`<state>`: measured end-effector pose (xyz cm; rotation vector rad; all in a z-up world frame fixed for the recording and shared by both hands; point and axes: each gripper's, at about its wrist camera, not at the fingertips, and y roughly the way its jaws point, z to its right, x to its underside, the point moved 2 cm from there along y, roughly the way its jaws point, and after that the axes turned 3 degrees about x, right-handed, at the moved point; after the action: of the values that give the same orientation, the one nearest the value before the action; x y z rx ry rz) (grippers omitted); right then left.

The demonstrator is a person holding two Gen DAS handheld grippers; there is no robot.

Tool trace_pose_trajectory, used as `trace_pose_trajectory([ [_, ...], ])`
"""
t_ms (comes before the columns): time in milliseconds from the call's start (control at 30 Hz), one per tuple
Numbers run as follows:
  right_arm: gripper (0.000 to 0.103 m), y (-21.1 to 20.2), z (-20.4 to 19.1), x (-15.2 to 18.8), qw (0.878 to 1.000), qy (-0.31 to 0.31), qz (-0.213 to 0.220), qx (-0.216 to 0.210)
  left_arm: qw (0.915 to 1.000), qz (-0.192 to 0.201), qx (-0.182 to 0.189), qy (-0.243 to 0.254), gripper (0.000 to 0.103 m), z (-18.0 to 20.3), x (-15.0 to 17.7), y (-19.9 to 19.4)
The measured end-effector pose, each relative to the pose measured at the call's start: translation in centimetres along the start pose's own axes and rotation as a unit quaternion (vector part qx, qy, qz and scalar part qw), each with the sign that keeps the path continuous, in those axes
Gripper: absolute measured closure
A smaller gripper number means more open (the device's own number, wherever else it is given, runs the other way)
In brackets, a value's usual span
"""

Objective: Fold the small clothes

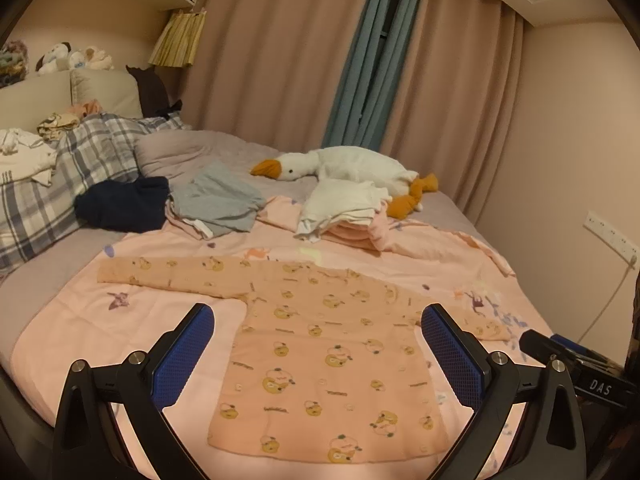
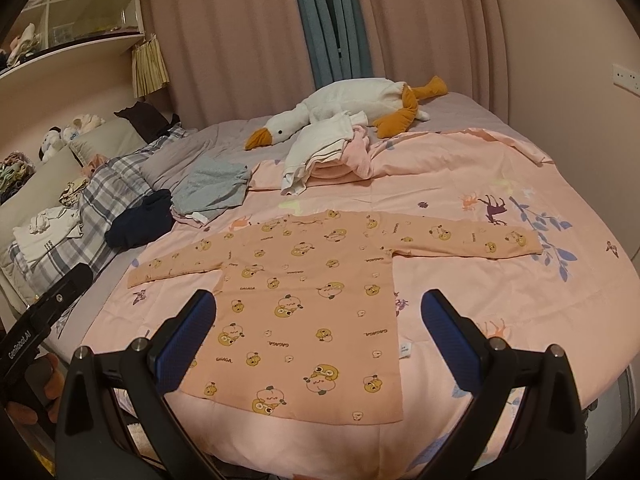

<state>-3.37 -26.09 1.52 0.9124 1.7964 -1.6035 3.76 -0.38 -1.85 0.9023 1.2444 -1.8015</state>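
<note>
A small peach long-sleeved shirt [image 1: 320, 360] with a cartoon print lies flat on the pink quilt [image 1: 80, 332], both sleeves spread out sideways. It also shows in the right wrist view [image 2: 312, 300]. My left gripper [image 1: 318, 320] is open and empty, hovering above the shirt's body. My right gripper [image 2: 318, 308] is open and empty, also above the shirt. The right gripper's body shows at the left wrist view's right edge [image 1: 576, 364]; the left gripper's body shows at the right wrist view's left edge [image 2: 36, 316].
Beyond the shirt lie a stack of white and pink folded clothes [image 2: 320, 156], a grey garment [image 2: 212, 188], a dark navy garment [image 2: 140, 220] and a plush goose [image 2: 344, 108]. Plaid pillows [image 1: 52, 184] with more clothes lie left. Curtains and walls stand behind.
</note>
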Motion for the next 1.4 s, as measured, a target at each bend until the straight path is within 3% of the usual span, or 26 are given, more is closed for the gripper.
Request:
trace_pose_trajectory([
  [167,0.000,0.2,-0.2,0.1,1.000,-0.008,-0.003,-0.003,1.0000,-0.005,0.002,0.005,0.000,0.0,0.0,0.2],
  [533,0.000,-0.2,-0.1,-0.1,1.000,0.001,0.008,-0.009,0.9993,0.009,-0.029,0.023,0.000,0.5,0.1,0.3],
  [1000,0.000,-0.3,0.3,-0.4,0.999,0.004,0.027,0.024,0.9981,0.017,-0.041,0.043,0.000,1.2,0.3,0.7],
  [1400,0.000,-0.2,0.5,-0.3,0.999,0.001,0.027,0.024,0.9965,0.022,-0.052,0.062,0.000,2.1,0.5,0.7],
])
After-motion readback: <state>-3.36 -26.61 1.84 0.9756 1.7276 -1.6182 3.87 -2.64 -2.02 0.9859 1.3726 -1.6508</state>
